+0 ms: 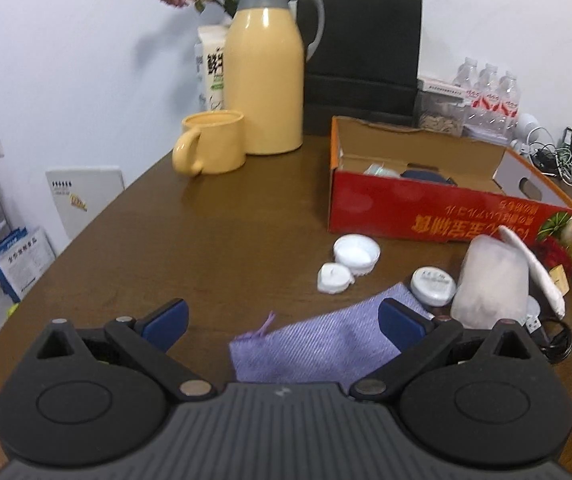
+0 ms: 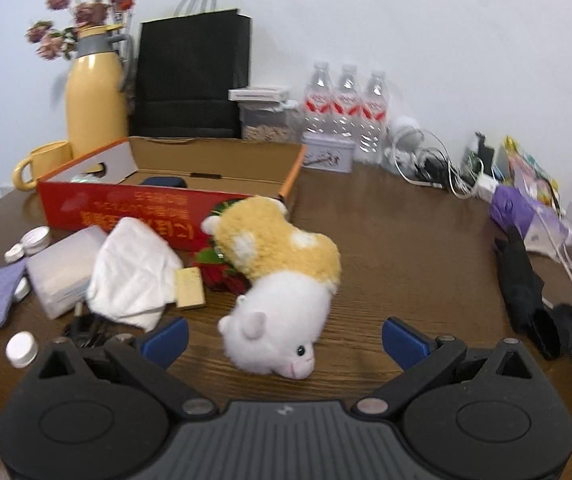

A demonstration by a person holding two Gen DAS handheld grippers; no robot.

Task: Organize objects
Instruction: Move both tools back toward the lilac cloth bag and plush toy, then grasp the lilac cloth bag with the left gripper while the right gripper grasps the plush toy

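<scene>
The open red box point(image 2: 134, 216) holds a dark blue case point(image 2: 164, 181).

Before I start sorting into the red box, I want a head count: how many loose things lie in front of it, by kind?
White round lids and small jars: 4
Cloths, lilac and white: 2
Clear plastic box: 1
Yellow-and-white plush toy: 1
Total: 8

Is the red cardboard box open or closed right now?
Open: the red box has no lid across its top, and its brown inside and some items show.
</scene>
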